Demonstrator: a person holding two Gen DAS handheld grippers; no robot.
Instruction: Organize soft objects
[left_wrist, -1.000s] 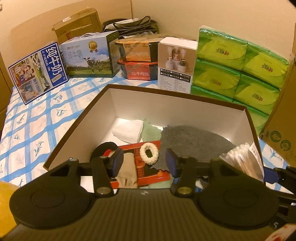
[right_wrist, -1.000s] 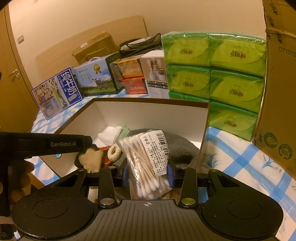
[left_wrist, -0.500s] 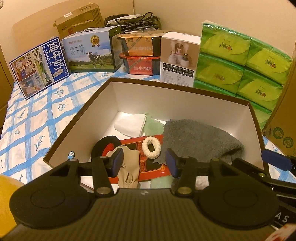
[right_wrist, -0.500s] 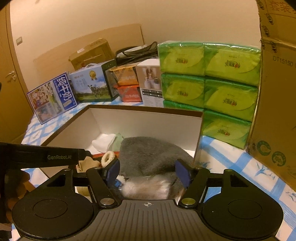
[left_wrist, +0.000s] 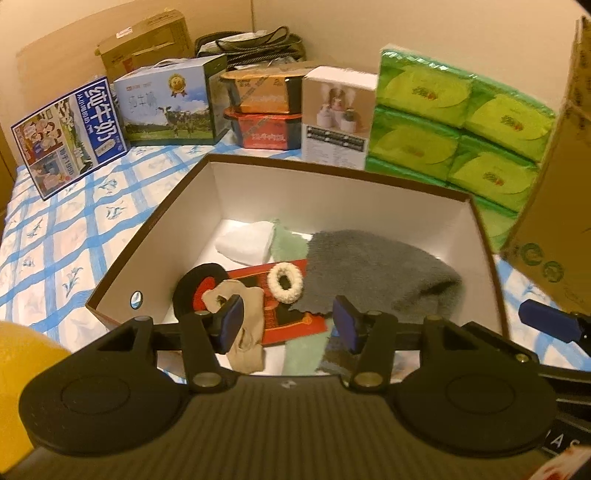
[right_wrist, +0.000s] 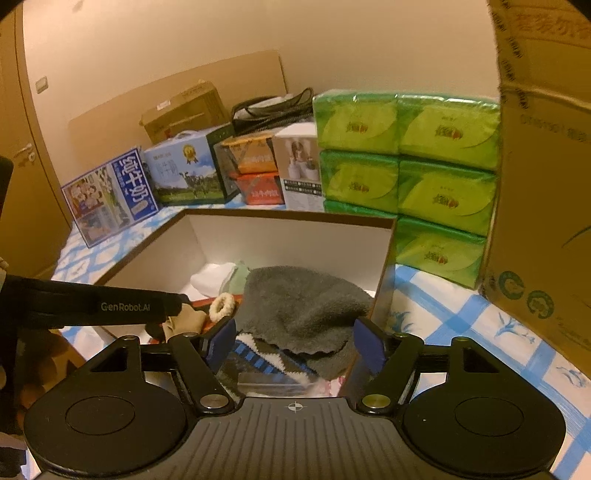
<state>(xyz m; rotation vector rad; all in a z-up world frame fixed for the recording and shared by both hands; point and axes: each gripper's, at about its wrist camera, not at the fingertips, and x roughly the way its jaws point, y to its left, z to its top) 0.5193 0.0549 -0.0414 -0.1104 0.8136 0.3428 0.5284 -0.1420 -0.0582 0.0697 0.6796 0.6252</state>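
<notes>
- Left wrist view showed the left gripper (left_wrist: 287, 324) hovering over the near edge of an open cardboard box (left_wrist: 332, 177), its blue pads partly apart with nothing pressed between them.
- Inside the box, a beige sock (left_wrist: 245, 332) lay at the near left, just under the gripper's left pad, overlapping a red printed packet (left_wrist: 295, 317).
- A cream scrunchie (left_wrist: 285, 282) rested on that packet near the middle of the box.
- A grey towel (left_wrist: 376, 269) filled the right half of the box, touching the scrunchie's edge.
- A white cloth (left_wrist: 245, 242) and a pale green cloth (left_wrist: 290, 242) lay side by side toward the far wall of the box.
- Beyond the box, green tissue packs (left_wrist: 454, 122) were stacked to the far right.
- Right wrist view showed the right gripper (right_wrist: 294, 341) at the near right corner of the box (right_wrist: 288, 216), its jaws having just been opening and now standing wide, gripping nothing.
- Below those open jaws, a clear plastic pack (right_wrist: 266, 382) lay in the box beside a blue patterned fabric (right_wrist: 266, 356), under the near hem of the grey towel (right_wrist: 303, 306); its contents were too blurred to tell.
- The left gripper's black arm (right_wrist: 92, 304) crossed the left side of the box.
- Judged step: an item appeared freshly set into the box, and the right hand looked free for another.
- Judged next move: the sock under the left gripper seemed the likeliest candidate; it would need the pads lowered astride it and closed gently, since thin fabric bunches and slips.
</notes>
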